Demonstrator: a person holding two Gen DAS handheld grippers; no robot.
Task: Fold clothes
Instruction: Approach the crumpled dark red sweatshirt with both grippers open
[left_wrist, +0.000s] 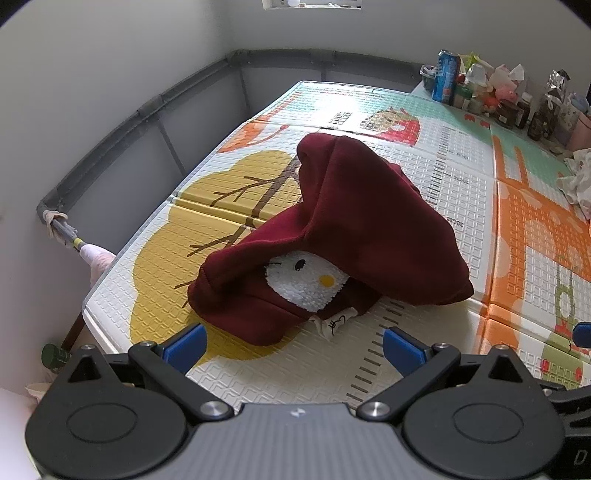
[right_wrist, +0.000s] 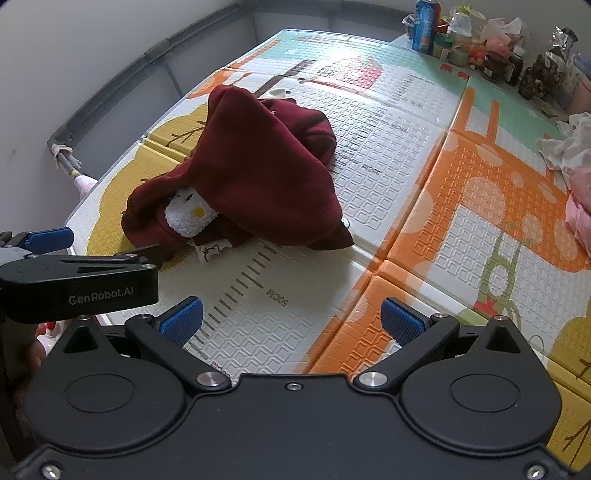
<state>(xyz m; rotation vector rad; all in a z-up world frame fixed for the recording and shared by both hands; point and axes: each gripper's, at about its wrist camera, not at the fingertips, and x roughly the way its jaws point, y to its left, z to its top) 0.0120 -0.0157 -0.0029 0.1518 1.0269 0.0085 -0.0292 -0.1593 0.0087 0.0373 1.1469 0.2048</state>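
Left gripper (left_wrist: 291, 345) and right gripper (right_wrist: 291, 319) are hovering with jaws spread, empty. Maroon sweater (left_wrist: 332, 229) is lying crumpled on the play mat (left_wrist: 461, 177). Risk: pinching several bunched layers together, worsening the tangle.

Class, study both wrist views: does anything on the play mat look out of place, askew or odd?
Yes. The dark red fleece garment lies crumpled in a heap on the patterned foam play mat, its white fluffy cat-face patch half buried under a fold. Both grippers, left and right, are open and empty.
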